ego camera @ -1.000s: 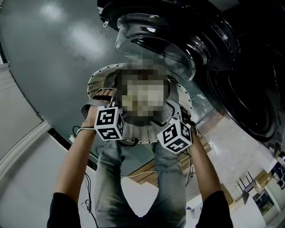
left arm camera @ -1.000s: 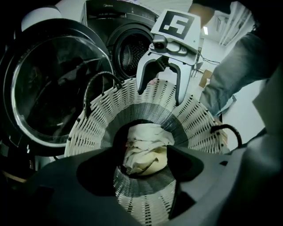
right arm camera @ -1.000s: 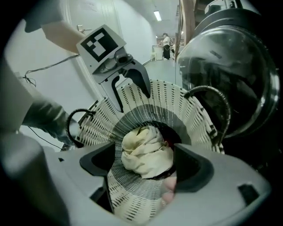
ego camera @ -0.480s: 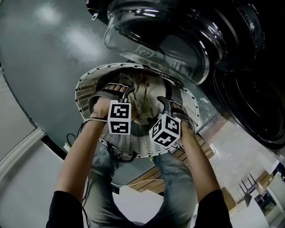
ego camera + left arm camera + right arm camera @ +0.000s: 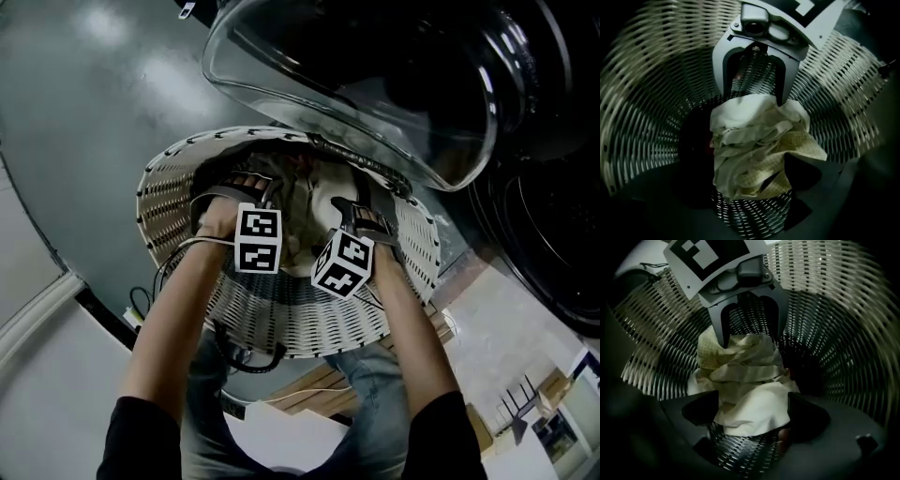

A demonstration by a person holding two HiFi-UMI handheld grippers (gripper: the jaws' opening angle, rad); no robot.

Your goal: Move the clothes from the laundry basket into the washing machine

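Wide and opening, the left tool (image 5: 750, 336) and right tool (image 5: 752, 96) straddle pale clothes (image 5: 754, 150) in the basket (image 5: 178, 178), nothing clamped; a dark heap (image 5: 696, 140) beside them is unreadable.

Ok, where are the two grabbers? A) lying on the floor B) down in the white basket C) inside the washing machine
B: the left gripper and right gripper reach into the laundry basket, jaws opening with the pale clothes between them, not gripped.
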